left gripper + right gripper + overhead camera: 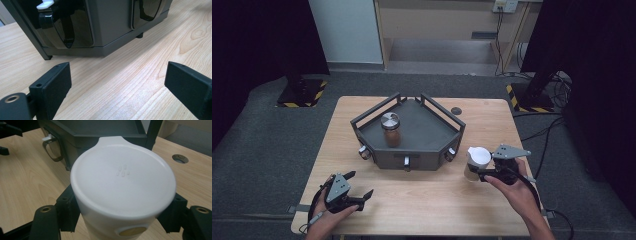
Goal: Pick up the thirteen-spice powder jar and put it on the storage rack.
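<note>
The right gripper (481, 172) has its fingers (66, 211) clamped on the sides of a white lidded cup (476, 161), just below the lid rim, near the right edge of the bench (422, 210). The grip sits high on the body, presumably so the cup hangs upright and the lid stays level during a carry. The cup is just off the front right corner of the grey tray rack (409, 132), which occupies the middle of the bench toward its far edge; a jar with a metal lid (390, 129) stands on the rack's deck. The left gripper (358, 187) lies low near the front left corner of the bench, fingers (53, 86) spread wide with nothing between them, apparently parked clear of the working side. The high view gives the overall layout and the jar. The right gripper view adds the lid's small raised marks, its pour tab and a gold disc on the cup wall. The left gripper view shows the rack's dark glossy hooks (62, 27) and a foot resting on the bench.
</note>
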The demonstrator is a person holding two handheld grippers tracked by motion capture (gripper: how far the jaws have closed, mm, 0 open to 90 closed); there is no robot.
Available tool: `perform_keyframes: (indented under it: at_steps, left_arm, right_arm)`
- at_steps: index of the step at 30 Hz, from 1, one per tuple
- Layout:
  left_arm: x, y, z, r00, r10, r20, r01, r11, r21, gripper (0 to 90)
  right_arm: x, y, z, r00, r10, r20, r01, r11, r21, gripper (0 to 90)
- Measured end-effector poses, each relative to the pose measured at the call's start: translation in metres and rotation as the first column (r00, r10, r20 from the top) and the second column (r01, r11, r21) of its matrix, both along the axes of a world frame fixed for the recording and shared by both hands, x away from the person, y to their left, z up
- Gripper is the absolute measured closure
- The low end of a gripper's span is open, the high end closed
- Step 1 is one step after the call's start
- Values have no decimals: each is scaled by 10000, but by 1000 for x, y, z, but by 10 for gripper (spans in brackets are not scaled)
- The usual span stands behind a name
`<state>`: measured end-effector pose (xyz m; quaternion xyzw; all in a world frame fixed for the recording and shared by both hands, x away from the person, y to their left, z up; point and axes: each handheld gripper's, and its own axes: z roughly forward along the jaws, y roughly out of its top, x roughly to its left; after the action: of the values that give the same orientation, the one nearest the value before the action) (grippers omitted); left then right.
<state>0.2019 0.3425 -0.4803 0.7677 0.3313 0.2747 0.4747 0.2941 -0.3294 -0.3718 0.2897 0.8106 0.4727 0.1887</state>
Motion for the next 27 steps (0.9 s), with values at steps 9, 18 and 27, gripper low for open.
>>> perform_keyframes:
  at_steps: [9, 18, 27]
  left_arm:
    - [0, -1, 0, 10000, 9, 13, -9, 10000, 8, 62]
    - [0, 1, 0, 10000, 11, 26, -10, 10000, -60, 61]
    - [0, 1, 0, 10000, -11, 16, 11, 10000, -75, 61]
  right_arm:
    - [3, -3, 23, 9968, 764, -223, -763, 9971, 70, 313]
    - [5, 3, 42, 9940, 1075, -183, -1077, 9941, -124, 312]
    - [9, 12, 55, 9912, 1322, -85, -1322, 9912, -6, 313]
